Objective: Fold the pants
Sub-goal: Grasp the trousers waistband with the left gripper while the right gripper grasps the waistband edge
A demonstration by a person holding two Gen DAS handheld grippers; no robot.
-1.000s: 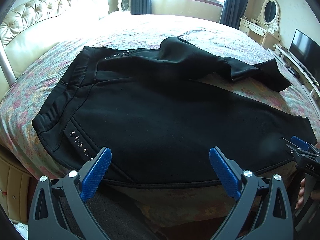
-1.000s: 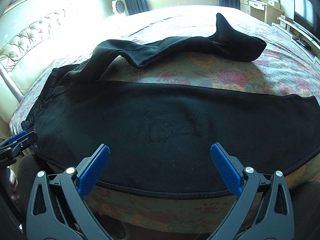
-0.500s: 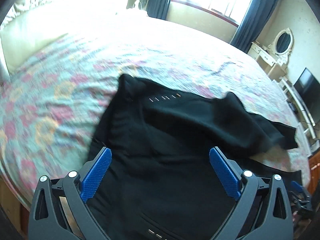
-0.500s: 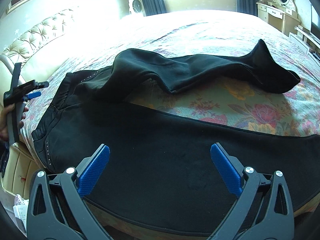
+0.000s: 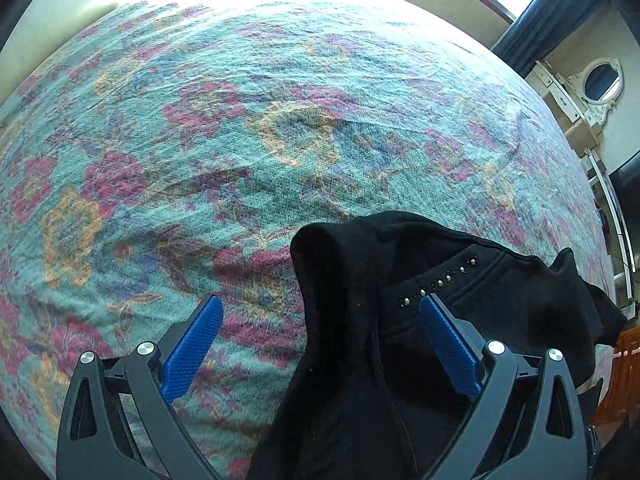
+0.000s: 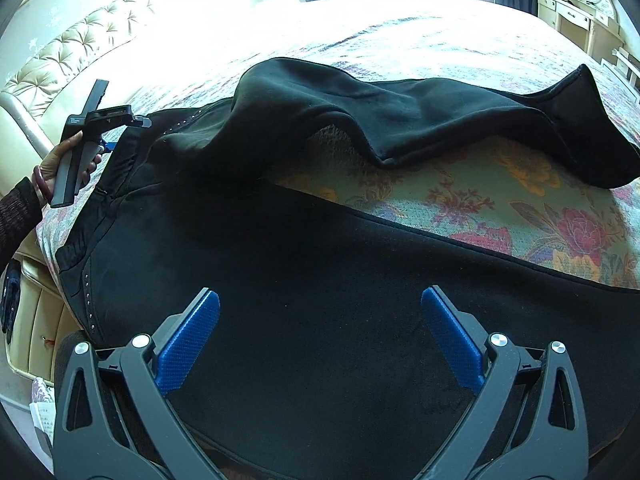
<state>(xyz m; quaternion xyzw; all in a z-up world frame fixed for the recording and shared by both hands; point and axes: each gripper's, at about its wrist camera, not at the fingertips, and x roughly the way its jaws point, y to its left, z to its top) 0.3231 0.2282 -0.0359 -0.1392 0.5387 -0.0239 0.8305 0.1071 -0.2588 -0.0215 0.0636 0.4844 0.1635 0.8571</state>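
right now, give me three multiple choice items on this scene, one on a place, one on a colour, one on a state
1. Where do the pants lie?
A. on the floral bedspread
B. on a chair
C. on the floor

2. What colour are the pants?
A. red
B. white
C. black

3. How is the right hand-held gripper?
A. shut on the pants
B. open, holding nothing
C. shut on a pillow

Answers:
1. A, flowers show between the legs.
2. C, the cloth is black throughout.
3. B, its blue fingers stand wide apart.

Floral bedspread (image 5: 240,128) over the bed, tufted cream headboard (image 6: 80,36) at left, white dressing table (image 6: 576,16) with oval mirror (image 5: 602,80), dark curtains (image 5: 540,24).
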